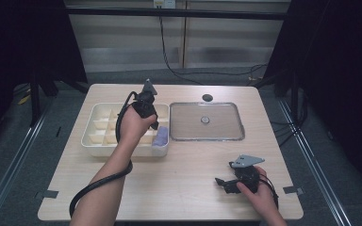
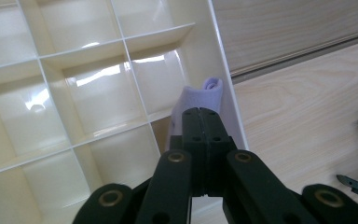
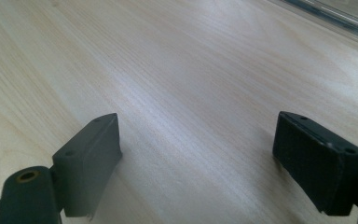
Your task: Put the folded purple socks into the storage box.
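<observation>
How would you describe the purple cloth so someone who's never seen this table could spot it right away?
On the light wooden table, find the cream plastic divided box left of the flat clear lid. The small pale purple rolled cloth sits in the box's compartment at the near corner next to that lid, with the left tool shut just above it. It is the one soft, coloured thing among bare glossy compartments.

Both forearms are left bare, with no sleeves seen. The left gripper (image 2: 200, 116) is built of black jaws with brass-ringed pivots, and a thick black cable is trailed from it. A grey three-cornered plate is carried atop the right gripper (image 1: 224, 183).
</observation>
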`<state>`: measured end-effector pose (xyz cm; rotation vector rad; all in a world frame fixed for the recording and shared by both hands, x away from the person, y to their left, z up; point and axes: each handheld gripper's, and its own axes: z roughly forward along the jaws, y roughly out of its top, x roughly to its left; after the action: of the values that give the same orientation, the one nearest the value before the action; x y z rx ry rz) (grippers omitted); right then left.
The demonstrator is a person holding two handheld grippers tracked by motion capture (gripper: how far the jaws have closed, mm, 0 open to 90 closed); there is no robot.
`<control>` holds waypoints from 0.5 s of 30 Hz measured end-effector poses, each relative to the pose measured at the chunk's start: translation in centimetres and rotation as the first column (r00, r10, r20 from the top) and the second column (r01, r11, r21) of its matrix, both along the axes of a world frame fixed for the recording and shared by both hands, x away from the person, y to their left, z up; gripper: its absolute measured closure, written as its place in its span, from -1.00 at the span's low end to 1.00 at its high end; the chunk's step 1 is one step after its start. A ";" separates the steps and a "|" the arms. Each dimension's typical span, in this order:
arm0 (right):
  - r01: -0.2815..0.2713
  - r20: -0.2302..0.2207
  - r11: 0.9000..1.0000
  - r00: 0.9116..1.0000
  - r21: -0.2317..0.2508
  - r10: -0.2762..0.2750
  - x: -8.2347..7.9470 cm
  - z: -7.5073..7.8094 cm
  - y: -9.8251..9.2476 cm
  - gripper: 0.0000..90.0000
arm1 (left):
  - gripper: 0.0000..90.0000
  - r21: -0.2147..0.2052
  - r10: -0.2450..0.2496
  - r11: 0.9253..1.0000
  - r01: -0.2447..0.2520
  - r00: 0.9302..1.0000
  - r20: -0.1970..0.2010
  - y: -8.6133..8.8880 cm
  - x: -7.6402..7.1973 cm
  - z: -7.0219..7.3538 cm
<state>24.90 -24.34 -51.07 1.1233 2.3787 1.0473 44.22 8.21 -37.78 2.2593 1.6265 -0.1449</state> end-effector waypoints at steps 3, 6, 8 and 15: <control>0.000 0.000 1.000 1.000 0.000 0.000 0.0 0.0 0.0 -0.68 | 1.00 -0.002 0.003 1.000 -0.003 1.000 -0.011 -0.1 0.1 -0.3; 0.002 -0.001 1.000 1.000 0.002 -0.002 0.0 0.0 0.0 -0.68 | 1.00 0.004 -0.001 1.000 0.001 1.000 -0.014 -0.3 0.1 -0.7; 0.002 -0.001 1.000 1.000 0.002 -0.002 0.0 0.0 0.0 -0.68 | 1.00 0.005 -0.005 1.000 0.005 1.000 -0.016 -0.4 0.2 -0.9; 0.000 0.001 1.000 1.000 0.001 0.000 0.0 0.0 0.0 -0.68 | 1.00 0.000 -0.002 1.000 0.002 1.000 -0.021 -0.6 0.4 -1.7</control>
<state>24.91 -24.36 -51.08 1.1232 2.3777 1.0493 44.62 7.56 -39.47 2.2666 1.6348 -0.1700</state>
